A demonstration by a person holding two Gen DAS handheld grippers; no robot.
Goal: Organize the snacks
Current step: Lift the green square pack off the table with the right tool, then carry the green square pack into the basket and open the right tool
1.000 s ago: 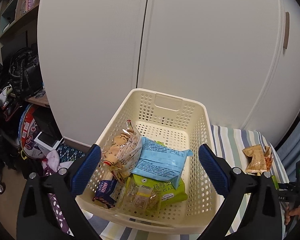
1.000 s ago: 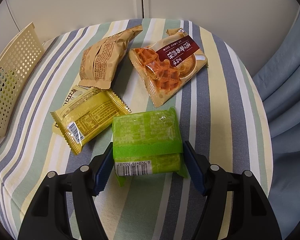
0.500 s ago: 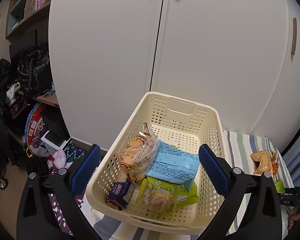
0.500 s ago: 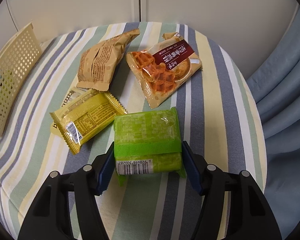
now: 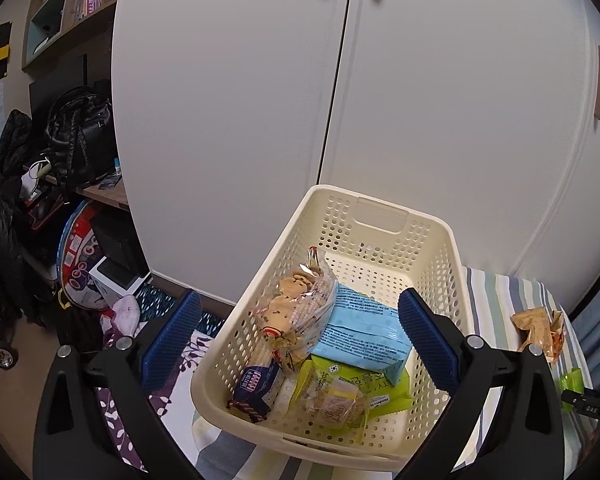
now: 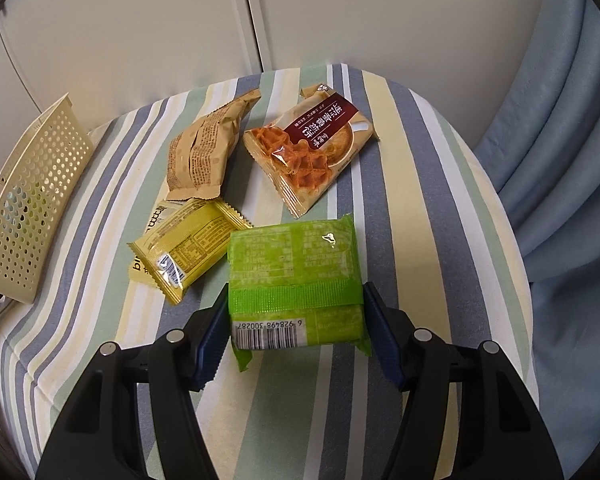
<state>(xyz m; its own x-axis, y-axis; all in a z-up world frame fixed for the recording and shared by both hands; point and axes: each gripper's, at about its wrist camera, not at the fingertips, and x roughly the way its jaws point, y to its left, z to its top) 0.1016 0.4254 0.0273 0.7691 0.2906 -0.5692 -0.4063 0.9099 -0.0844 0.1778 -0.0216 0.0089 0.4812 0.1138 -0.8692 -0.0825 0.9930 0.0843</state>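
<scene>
White cupboard doors (image 5: 420, 120) back a striped worktop (image 6: 420, 200), with a blue curtain (image 6: 560, 140) hanging off to the right of the right gripper. On the left wrist view a cream perforated basket (image 5: 380, 216) sits ahead of the left gripper (image 5: 300, 344), whose jaws stand wide apart and hold nothing. Inside the basket a light blue packet (image 5: 364, 328) lies over a lime green packet (image 5: 384, 392); a clear bag of biscuits (image 5: 296, 312) leans at its left, with a dark blue bar (image 5: 254, 386) and a clear-wrapped round cake (image 5: 336, 402) nearest the gripper. The far half of the basket floor is bare.

The right gripper (image 6: 296, 320) is clamped on a green packet (image 6: 294, 276), one blue pad on each side, barcode end toward the camera. Just ahead and left of it lies a yellow packet (image 6: 184, 252), its corner at the green packet's edge; farther ahead lie a tan packet (image 6: 204, 152) and a waffle packet (image 6: 312, 148). The basket's wall shows far left. Bare striped cloth runs to the worktop's rounded edge on the gripper's right.
</scene>
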